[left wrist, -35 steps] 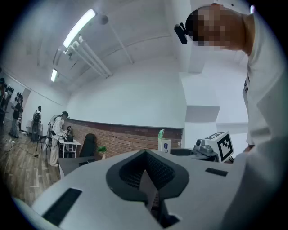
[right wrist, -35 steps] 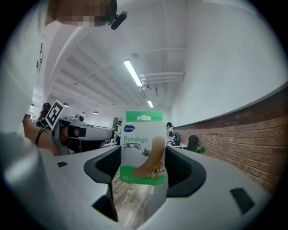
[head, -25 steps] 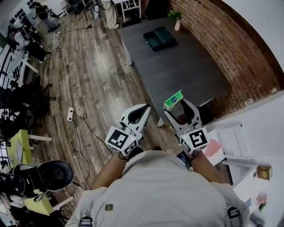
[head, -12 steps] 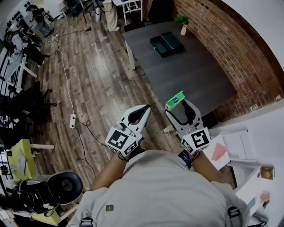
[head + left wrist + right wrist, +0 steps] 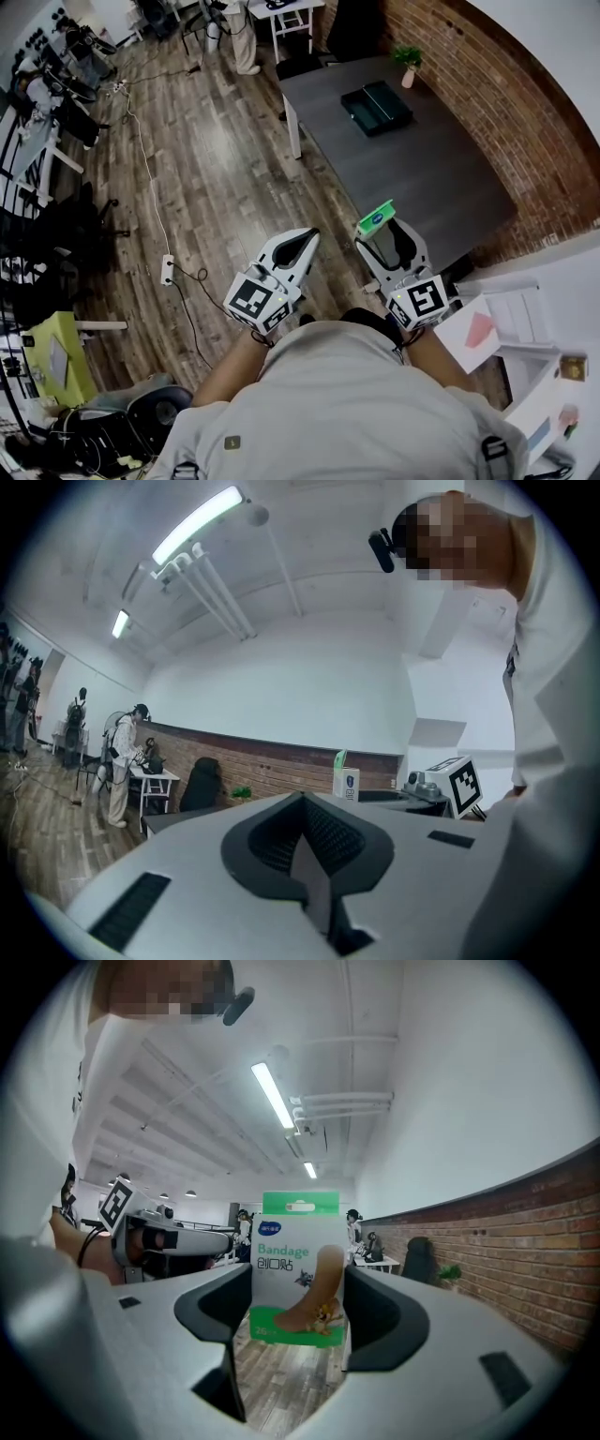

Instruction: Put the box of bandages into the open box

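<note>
My right gripper (image 5: 380, 229) is shut on the box of bandages (image 5: 375, 217), a green and white carton held upright in the air over the wooden floor. In the right gripper view the box of bandages (image 5: 299, 1265) stands between the two jaws of that gripper (image 5: 298, 1290). The open box (image 5: 375, 106), dark with a teal lining, lies far ahead on the dark grey table (image 5: 422, 178). My left gripper (image 5: 307, 235) is shut and holds nothing; in its own view the left gripper (image 5: 302, 803) has its jaws closed together, and the box of bandages (image 5: 346, 780) shows to its right.
A small potted plant (image 5: 409, 66) stands on the table beside the open box. A brick wall (image 5: 525, 122) runs along the right. A white desk with papers (image 5: 506, 319) is at my right. A cable and power strip (image 5: 169, 270) lie on the floor at the left.
The table and the open box have shifted right and down in the head view as I move over the floor. Both grippers keep their pose; the right still holds the bandage box.
</note>
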`<state>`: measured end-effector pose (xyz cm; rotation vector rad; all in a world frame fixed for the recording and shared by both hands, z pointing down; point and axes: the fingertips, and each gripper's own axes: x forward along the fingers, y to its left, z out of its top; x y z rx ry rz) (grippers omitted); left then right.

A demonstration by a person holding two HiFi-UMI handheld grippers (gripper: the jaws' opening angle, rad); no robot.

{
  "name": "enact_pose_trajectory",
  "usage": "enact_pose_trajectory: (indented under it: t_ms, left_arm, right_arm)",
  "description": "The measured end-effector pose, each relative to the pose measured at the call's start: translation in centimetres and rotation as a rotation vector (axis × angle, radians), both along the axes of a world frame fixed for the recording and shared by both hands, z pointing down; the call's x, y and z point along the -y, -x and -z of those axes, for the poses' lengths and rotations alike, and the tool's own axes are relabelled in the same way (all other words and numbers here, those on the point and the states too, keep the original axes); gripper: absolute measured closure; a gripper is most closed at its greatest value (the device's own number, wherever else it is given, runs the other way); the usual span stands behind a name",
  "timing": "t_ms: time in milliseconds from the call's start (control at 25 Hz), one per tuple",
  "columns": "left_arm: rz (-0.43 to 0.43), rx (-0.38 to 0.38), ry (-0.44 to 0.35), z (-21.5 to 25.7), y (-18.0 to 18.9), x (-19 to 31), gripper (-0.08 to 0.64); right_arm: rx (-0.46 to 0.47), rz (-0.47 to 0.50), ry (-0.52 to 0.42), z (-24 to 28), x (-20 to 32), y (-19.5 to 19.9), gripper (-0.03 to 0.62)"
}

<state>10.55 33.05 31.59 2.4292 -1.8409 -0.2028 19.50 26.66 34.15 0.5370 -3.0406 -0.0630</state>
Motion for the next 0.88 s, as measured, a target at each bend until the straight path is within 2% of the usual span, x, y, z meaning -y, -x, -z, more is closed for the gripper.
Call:
enact_pose_trajectory:
  t_ms: [400,640,880]
  left_arm:
    - [0.009,0.004,0.027,-0.6,5.4,4.7,0.543]
    - [-0.019,0.025,0.024,-0.6,7.2,11.1,0.543]
    - [-0.074,0.043,0.037,-0.2,6.5,19.1,0.543]
  right_arm:
    - [0.005,0.004,0.005,-0.1,5.2,5.2,0.295]
    - [0.017,-0.001,0.016,-0.4,11.1,7.4,0.295]
    - [0.018,-0.029,0.022,-0.2,18.5,6.8,0.295]
